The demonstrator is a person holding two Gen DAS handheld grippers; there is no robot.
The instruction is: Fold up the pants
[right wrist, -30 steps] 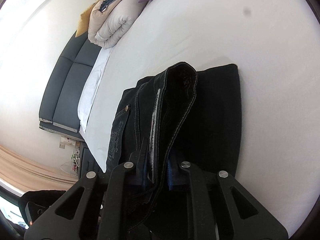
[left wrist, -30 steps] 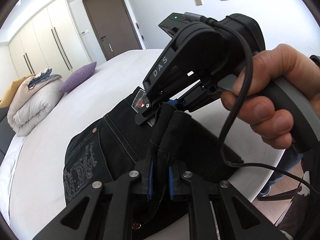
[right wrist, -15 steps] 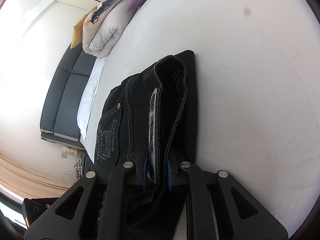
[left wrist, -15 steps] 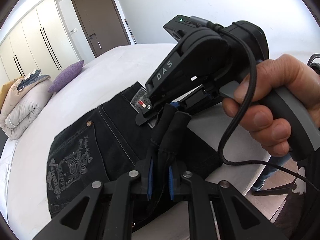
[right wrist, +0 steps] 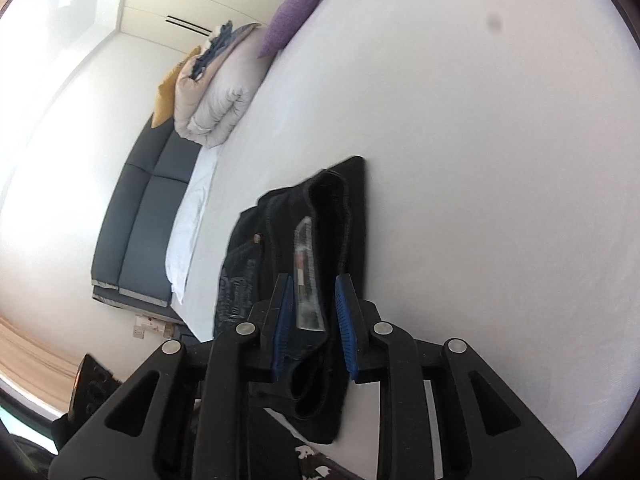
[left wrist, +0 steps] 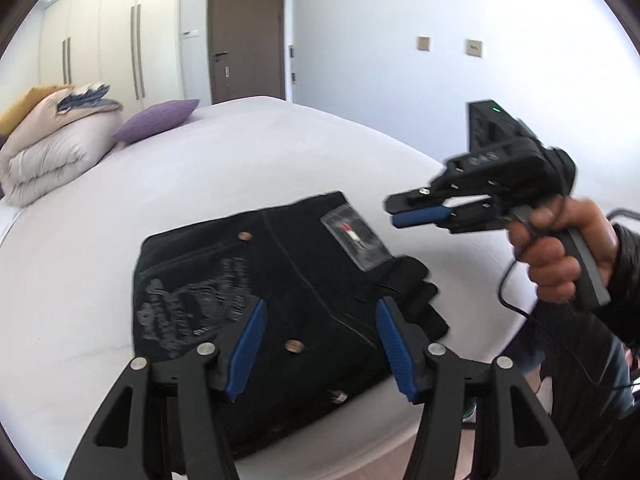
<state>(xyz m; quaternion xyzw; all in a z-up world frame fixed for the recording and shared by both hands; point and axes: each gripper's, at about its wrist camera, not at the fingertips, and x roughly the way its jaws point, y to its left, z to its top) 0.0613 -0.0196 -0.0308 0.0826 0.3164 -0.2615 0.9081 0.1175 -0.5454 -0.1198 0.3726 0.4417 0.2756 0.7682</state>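
1. The pants (left wrist: pixel 288 292) are lying as a compact black bundle on the bed (left wrist: pixel 260 168), close to the bed's near edge. The waistband end nearest that edge is bunching in loose rolls rather than sitting flat, so I judge it could spring open or slide off the mattress if nudged.
2. On top of the pants a printed back pocket, copper rivets and a clear plastic tag are showing; the top panel is looking smooth, though motion blur is hiding finer creases.
3. The left tool (left wrist: pixel 320 344) is hovering just above the pants with its blue pads spread wide apart, gripping nothing.
4. The right tool (right wrist: pixel 314 320) is sitting beside the pants' waistband end, its pads apart with cloth and the tag between them but not pinched; a stray catch there could drag the fold open.
5. Far from the pants, a purple pillow (left wrist: pixel 158 120) and a folded duvet (left wrist: pixel 52 152) are resting at the bed's head.
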